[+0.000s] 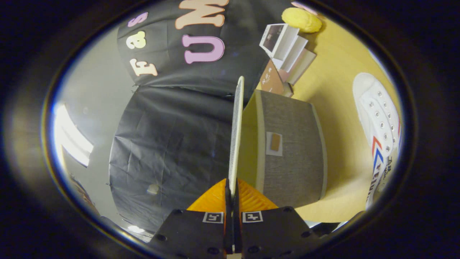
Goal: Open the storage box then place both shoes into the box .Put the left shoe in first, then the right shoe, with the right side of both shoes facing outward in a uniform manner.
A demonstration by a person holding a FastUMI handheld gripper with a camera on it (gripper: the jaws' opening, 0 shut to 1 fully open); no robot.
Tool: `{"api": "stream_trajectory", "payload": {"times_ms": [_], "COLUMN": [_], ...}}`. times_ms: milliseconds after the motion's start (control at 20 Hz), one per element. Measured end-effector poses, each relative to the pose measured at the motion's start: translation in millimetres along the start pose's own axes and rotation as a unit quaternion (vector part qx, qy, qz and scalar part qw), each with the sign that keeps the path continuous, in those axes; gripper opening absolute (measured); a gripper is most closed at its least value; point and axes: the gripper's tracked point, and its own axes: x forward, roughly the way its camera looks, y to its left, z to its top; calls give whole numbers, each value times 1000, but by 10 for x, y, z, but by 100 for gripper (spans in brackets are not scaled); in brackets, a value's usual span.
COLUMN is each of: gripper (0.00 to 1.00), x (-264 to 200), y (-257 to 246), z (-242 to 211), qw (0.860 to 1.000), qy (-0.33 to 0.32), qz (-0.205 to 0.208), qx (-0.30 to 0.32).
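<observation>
Grey woven fabric covers the storage box [293,147], which we find on the yellow table [341,90], pale-trimmed with a small label. Its lid [236,133] stands edge-on, pinched by the closed gripper [232,196]. A white shoe [379,118] lies beside the box.

The storage box [293,154] is grey woven fabric with pale trim; the shoe [377,118] is white with red and blue chevrons; the tabletop [337,82] is yellow wood.
</observation>
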Motion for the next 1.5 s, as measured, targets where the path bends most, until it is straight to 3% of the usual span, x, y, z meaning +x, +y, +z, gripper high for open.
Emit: {"api": "stream_trajectory", "payload": {"times_ms": [500, 850, 1500], "gripper": [5, 5, 6], "x": [330, 770, 1782], "y": [930, 1458, 1769], "z": [29, -188, -756], "qw": [998, 992, 982], "qy": [12, 26, 73], "qz": [30, 44, 35], "qx": [-62, -113, -172]}}
